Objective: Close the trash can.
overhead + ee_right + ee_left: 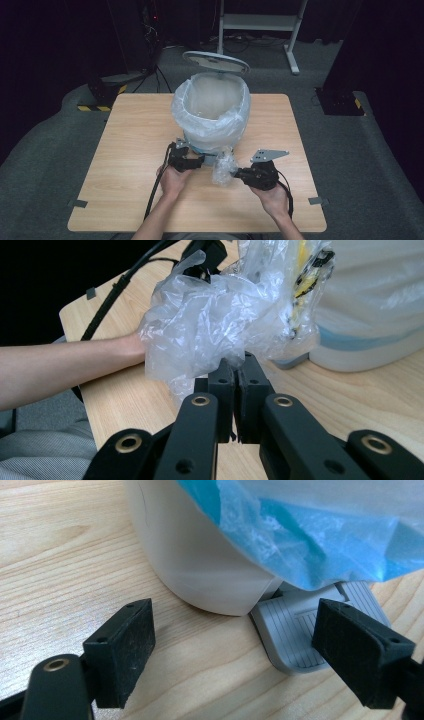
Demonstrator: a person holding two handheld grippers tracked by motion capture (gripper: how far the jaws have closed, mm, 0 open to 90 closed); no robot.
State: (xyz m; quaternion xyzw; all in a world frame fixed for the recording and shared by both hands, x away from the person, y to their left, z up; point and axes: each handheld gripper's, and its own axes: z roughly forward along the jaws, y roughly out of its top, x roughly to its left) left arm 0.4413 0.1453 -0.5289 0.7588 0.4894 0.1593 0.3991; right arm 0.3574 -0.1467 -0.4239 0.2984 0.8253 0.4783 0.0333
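No readable words, numbers, labels or brand names appear anywhere. The crumpled clear plastic wrapper (225,325) carries some yellow and black print, too creased and blurred to make out as letters.

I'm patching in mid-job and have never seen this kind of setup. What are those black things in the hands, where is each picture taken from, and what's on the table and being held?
There is no robot arm: a person holds a hand-held two-jaw gripper in each hand. The high view looks down from above the person's side of the wooden table. The other two pictures come from cameras riding on each gripper, looking along its black jaws.

On the table stands a white pedal bin with its lid up and a plastic liner folded over its rim.

The left gripper is open, its jaws spread in front of the bin's grey foot pedal.

The right gripper is shut on a crumpled clear plastic bag, held just in front of the bin.
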